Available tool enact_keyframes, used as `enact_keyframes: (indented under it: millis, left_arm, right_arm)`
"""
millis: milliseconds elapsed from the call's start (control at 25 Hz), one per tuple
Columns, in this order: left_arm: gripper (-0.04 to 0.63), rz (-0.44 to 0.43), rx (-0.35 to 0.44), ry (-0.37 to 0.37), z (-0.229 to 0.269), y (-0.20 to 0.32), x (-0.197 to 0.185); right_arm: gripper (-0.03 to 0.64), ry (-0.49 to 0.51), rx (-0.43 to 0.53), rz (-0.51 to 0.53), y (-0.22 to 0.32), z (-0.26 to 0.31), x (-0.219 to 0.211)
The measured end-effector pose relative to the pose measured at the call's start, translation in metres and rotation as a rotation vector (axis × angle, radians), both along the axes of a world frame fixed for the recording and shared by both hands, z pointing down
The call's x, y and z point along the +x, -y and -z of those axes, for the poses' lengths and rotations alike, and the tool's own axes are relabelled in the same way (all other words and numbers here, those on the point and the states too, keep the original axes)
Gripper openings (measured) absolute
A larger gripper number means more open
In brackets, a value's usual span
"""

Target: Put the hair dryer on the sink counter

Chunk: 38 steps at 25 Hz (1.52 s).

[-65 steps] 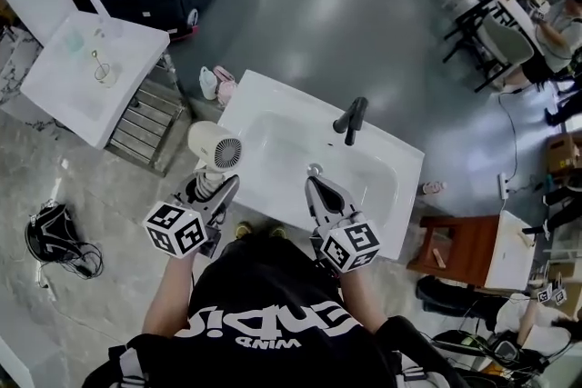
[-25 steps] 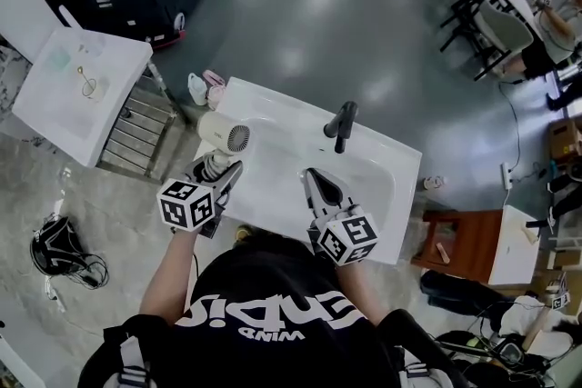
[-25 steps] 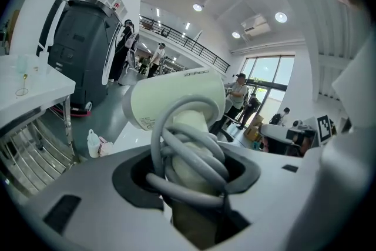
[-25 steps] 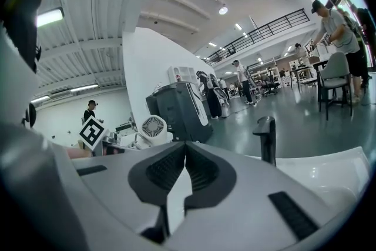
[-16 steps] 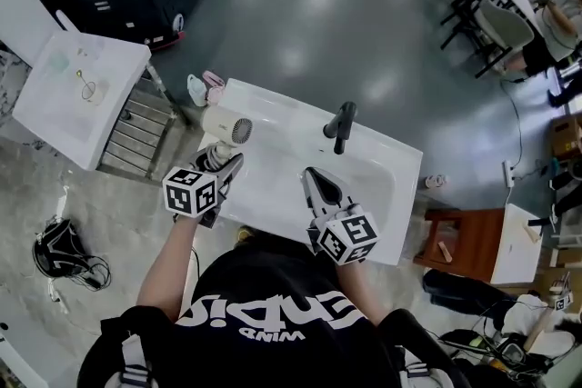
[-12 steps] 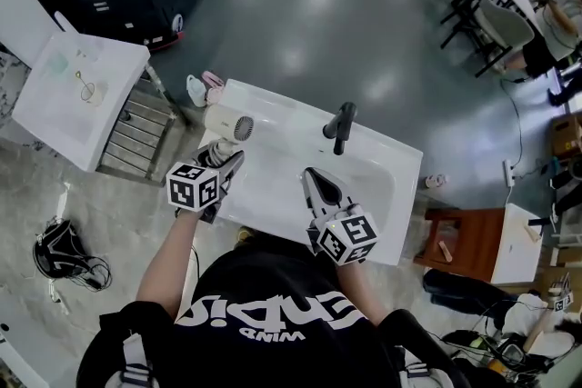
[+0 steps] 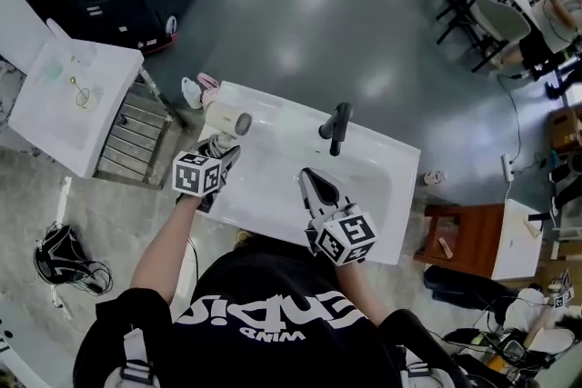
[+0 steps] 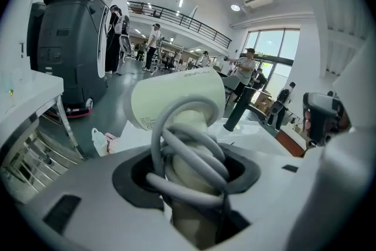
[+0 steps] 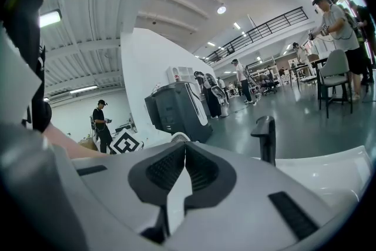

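L gripper (image 7: pixel 222 157) holds the cream hair dryer (image 7: pixel 226 118) by its handle. Its fingers (image 8: pixel 276 185) stand fairly wide apart and clamp the handle, w/ the grey cord (image 8: pixel 188 147) looped round it between them. The dryer barrel is left of the black faucet (image 7: pixel 335 124), over the far-left corner of the white sink bench (image 7: pixel 400 161), grille end turned toward the faucet side. Can't tell if the barrel touches the bench or hangs just above it.

R gripper (image 7: pixel 307 177) is on the near side of the faucet, over the basin (image 7: pixel 273 164), pointing toward the faucet. Its fingers (image 9: pixel 202 170) are pressed together at the tips w/ nothing between them. It is well apart from the dryer.
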<state>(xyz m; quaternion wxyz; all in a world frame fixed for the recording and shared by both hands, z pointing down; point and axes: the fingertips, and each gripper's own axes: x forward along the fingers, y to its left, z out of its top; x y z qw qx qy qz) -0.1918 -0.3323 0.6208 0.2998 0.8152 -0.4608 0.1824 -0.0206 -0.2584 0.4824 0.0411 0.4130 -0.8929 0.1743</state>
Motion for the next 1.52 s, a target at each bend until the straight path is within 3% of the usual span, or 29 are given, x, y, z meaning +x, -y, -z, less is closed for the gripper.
enact_keyframes:
  millis: [1160,1520]
  left_arm:
    - [0.254,-0.065,-0.067,0.206,-0.057,0.049,-0.017]
    - [0.255,-0.134,-0.066,0.296,-0.065,0.057,-0.018]
  right_arm:
    - [0.018,-0.012,-0.040,-0.008,0.010,-0.013,0.000]
    - [0.018,-0.011,-0.054,-0.018,0.011,-0.016,0.001]
